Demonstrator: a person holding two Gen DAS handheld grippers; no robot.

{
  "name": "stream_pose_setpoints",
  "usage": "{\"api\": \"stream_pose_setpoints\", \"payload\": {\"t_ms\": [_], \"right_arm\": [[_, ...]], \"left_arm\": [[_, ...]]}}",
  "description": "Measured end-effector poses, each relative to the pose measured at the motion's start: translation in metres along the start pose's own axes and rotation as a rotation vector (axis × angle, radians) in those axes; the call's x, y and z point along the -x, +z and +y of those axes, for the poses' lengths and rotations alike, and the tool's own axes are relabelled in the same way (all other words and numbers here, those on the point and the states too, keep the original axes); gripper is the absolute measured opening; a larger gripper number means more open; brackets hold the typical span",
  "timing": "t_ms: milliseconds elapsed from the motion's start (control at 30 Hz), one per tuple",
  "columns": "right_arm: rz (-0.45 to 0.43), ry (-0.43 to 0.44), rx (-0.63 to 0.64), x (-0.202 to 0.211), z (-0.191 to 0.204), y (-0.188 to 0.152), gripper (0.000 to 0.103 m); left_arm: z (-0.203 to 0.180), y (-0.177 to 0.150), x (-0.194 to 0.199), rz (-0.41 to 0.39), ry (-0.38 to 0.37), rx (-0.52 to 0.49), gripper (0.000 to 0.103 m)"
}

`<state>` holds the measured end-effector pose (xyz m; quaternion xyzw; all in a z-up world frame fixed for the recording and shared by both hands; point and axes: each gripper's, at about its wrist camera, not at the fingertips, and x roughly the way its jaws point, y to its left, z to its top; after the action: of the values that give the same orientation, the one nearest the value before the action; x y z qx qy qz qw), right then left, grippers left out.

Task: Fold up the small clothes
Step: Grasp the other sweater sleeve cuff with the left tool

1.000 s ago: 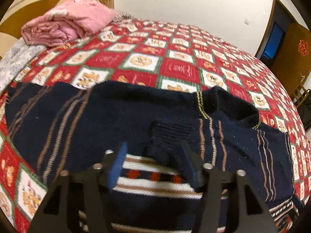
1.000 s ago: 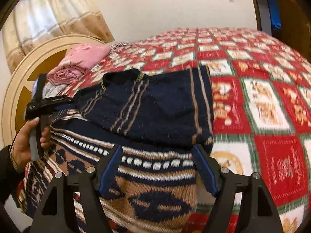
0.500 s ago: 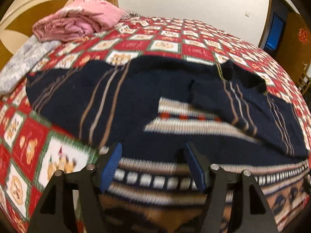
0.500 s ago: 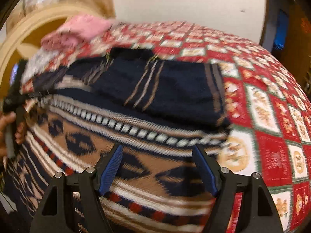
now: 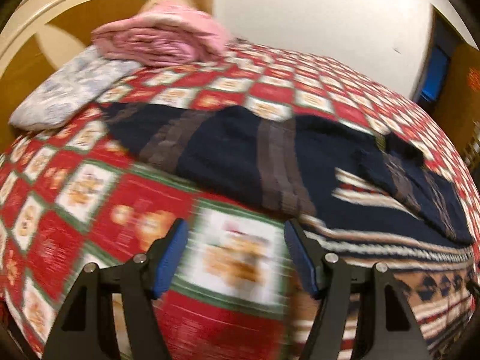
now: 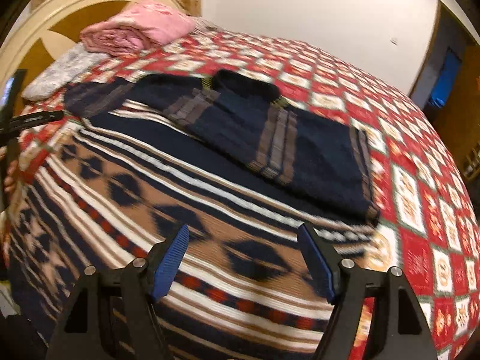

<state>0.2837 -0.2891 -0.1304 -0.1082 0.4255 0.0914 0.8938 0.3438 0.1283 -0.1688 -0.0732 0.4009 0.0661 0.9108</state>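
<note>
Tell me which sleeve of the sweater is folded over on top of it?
The sleeve on the sweater's right side in the right wrist view: it lies across the chest. The other sleeve sticks out flat onto the quilt.

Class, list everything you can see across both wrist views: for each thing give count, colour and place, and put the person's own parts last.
sweater: one, navy with tan, white and red patterned bands, spread on the bed, right sleeve folded over its chest.
bedspread: one, red, white and green checks, covering the bed.
folded blanket: one, pink, by the headboard.
pillow: one, pale blue-grey, under the blanket.
headboard: one, cream and brown, round.
left gripper: open, over bedspread.
right gripper: open, over the sweater's hem.
</note>
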Motion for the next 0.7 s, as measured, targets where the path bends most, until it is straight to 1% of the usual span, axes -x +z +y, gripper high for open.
{"api": "stream_pose_setpoints", "payload": {"t_ms": [67,133,200,233,333,400,467,533,700], "right_arm": [[-0.028,0.029,0.033,0.001,0.023,0.008,0.076],[-0.052,0.061,0.071,-0.001,0.047,0.017,0.076],[-0.067,0.089,0.093,-0.008,0.068,0.024,0.076],[-0.068,0.108,0.099,-0.013,0.078,0.028,0.076],[-0.060,0.132,0.105,-0.032,0.099,0.038,0.076],[-0.055,0.123,0.109,-0.046,0.114,0.043,0.076],[-0.053,0.118,0.115,-0.056,0.123,0.047,0.076],[-0.057,0.122,0.128,-0.063,0.132,0.049,0.076],[-0.068,0.101,0.175,-0.073,0.149,0.048,0.076]], "left_arm": [[0.029,0.009,-0.005,-0.006,0.040,0.062,0.069],[0.067,0.020,-0.011,-0.010,0.077,0.166,0.069],[0.093,0.027,-0.017,-0.013,0.099,0.237,0.069],[0.109,0.032,-0.021,-0.017,0.122,0.277,0.069],[0.144,0.043,-0.034,-0.027,0.184,0.335,0.069],[0.158,0.051,-0.044,-0.028,0.209,0.353,0.069],[0.168,0.060,-0.054,-0.030,0.214,0.368,0.069],[0.178,0.069,-0.061,-0.035,0.205,0.393,0.069],[0.191,0.105,-0.091,-0.031,0.201,0.435,0.069]]}}
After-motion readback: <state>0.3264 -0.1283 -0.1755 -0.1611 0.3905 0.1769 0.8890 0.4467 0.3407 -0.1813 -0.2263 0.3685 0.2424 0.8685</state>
